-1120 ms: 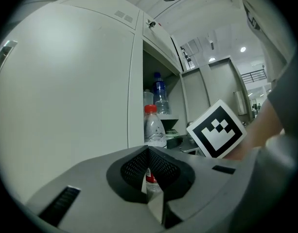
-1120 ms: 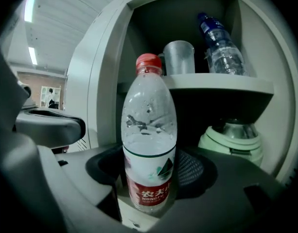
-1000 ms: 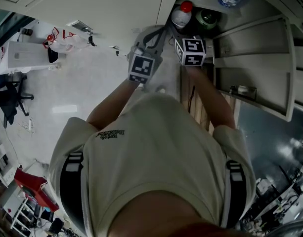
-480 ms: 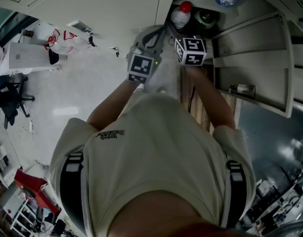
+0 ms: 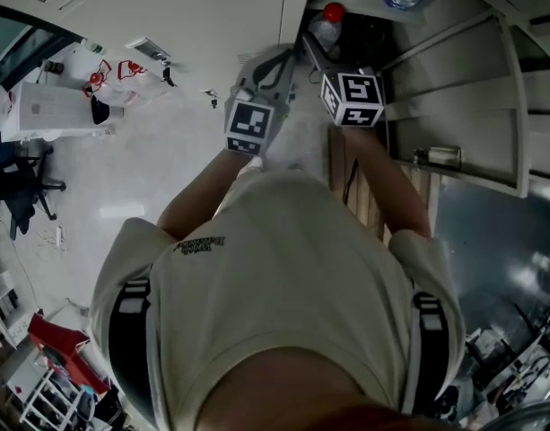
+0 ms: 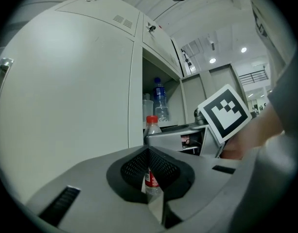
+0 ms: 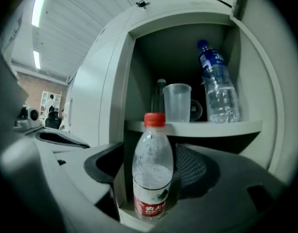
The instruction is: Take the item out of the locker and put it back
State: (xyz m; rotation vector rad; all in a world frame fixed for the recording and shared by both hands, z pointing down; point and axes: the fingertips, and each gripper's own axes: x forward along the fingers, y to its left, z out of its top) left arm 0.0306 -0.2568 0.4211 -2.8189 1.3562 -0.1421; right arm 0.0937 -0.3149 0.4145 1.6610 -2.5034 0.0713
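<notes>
Grey right gripper (image 7: pixel 152 188): jaws have just been opening and now stand spread wide, pads clear of the red-capped bottle (image 7: pixel 151 171) upright between them, low in the locker (image 7: pixel 114 96). Judgement: bottle released, put-back nearly done. Left gripper (image 6: pixel 149 152) pressed together, empty. Beyond: shelf (image 7: pixel 202 126) with cup (image 7: pixel 177 102).

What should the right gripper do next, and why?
Probably close the right gripper gently on the bottle to lift it out. Its jaws have just been opening, and the bottle stands upright between them with the pads not pressing on it.
</notes>
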